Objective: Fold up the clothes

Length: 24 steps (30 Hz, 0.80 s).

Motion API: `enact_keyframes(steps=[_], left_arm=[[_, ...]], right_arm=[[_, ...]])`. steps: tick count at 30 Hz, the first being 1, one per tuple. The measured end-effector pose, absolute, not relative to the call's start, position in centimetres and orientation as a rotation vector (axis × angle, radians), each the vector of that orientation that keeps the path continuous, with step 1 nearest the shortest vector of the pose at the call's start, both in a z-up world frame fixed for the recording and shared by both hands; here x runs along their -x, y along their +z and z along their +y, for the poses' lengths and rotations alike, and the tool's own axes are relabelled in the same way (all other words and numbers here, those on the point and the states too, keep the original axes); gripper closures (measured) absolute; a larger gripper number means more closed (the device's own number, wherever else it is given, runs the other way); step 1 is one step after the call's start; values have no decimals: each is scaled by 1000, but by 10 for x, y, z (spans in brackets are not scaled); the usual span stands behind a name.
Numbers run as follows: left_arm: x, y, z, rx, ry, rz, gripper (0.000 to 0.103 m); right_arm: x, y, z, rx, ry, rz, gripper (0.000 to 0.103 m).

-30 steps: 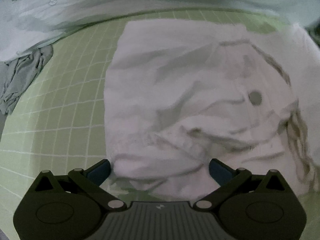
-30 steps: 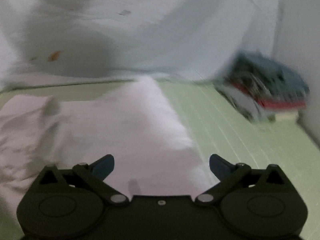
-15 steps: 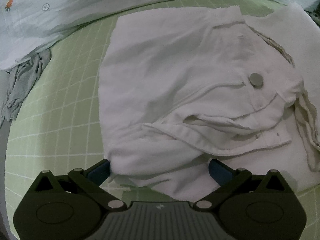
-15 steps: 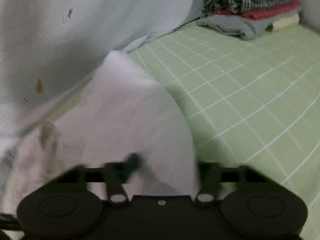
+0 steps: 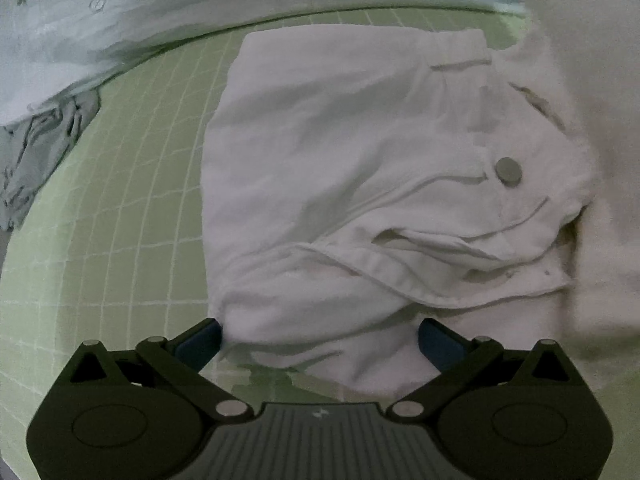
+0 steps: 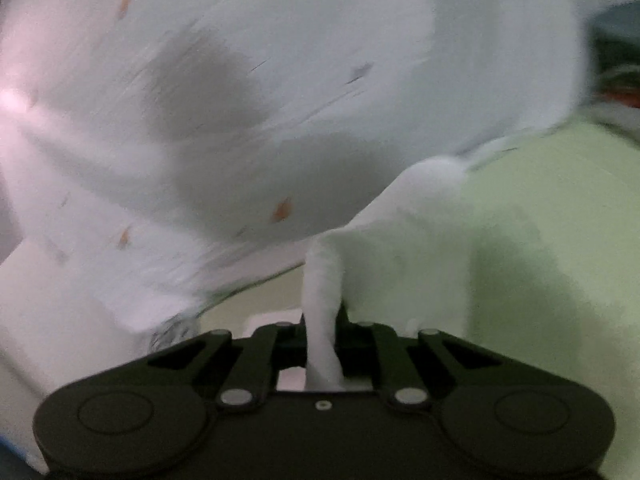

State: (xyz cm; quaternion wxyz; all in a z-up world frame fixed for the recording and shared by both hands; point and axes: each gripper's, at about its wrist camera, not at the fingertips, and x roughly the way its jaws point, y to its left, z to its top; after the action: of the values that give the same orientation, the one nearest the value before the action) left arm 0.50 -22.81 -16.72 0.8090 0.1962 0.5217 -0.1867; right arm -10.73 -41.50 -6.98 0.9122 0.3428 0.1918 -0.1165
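A pale green grid-lined sheet (image 5: 132, 184) fills the left wrist view, with crumpled white shorts (image 5: 360, 184), round grey button (image 5: 508, 170) showing, spread across centre frame. Only that view shows the left gripper (image 5: 320, 338), fingers spread wide around the near hem. The blurred right wrist view alone shows the right gripper (image 6: 322, 344) pinching a twisted white fold at lower centre.

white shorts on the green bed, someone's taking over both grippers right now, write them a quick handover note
Left gripper: open, low at the near edge of the white button-front cotton shorts, holding nothing.
Right gripper: shut on a pinched strip of the shorts' white fabric, lifted off the green grid-pattern bedsheet.
Done: one end is raised.
Left: probably carry it over, lay it flat, smooth.
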Motion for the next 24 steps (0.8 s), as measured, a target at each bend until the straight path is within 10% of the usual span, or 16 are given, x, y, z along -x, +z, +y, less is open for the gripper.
enact_keyframes(steps=[13, 15, 17, 24], left_arm=[[-19, -137, -132, -130, -284, 1109, 0], [-19, -134, -135, -125, -294, 1104, 0], [-20, -127, -144, -134, -319, 1087, 0], [-41, -104, -190, -84, -465, 1028, 0]], right_arm=[[41, -160, -379, -782, -154, 632, 86], [49, -150, -382, -816, -152, 613, 74], [61, -138, -386, -842, -155, 577, 0], [113, -115, -411, -728, -377, 471, 0]])
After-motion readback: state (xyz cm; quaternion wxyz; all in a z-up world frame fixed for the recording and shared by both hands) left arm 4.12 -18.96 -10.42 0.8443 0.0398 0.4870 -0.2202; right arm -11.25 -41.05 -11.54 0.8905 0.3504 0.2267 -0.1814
